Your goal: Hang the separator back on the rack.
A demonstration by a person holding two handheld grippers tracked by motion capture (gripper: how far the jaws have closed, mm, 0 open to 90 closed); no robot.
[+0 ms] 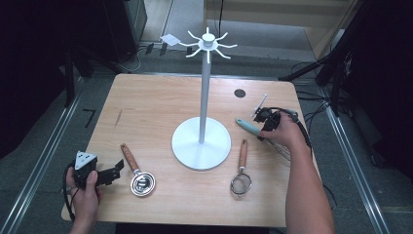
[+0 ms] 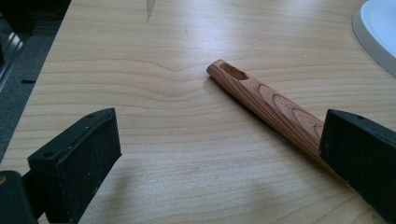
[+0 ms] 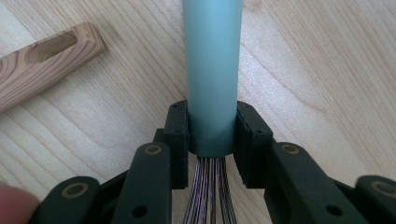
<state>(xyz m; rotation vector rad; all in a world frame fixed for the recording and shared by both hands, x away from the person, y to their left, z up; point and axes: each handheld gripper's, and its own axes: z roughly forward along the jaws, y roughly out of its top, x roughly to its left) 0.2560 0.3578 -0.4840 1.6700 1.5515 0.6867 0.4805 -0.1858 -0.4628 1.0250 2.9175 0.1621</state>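
Observation:
A whisk with a teal handle (image 1: 248, 126) lies on the right of the wooden table (image 1: 156, 102). My right gripper (image 1: 263, 127) is shut on that handle (image 3: 214, 56) just above the wires (image 3: 210, 196); both pads press its sides. Near the front left corner my left gripper (image 1: 116, 170) stands open on the tabletop. A wooden-handled metal spoon (image 1: 141, 183) lies just right of it. In the left gripper view the spoon's handle (image 2: 266, 100) runs diagonally toward the right jaw, and nothing is clamped between the jaws of my left gripper (image 2: 219, 154).
A white hook stand (image 1: 204, 87) with a round base (image 1: 200, 146) rises at the table's middle; its base edge (image 2: 378, 32) shows at upper right. A wooden-handled strainer (image 1: 241, 183) lies right of the base, its handle (image 3: 42, 60) near the whisk. A dark round spot (image 1: 239, 93) marks the far side.

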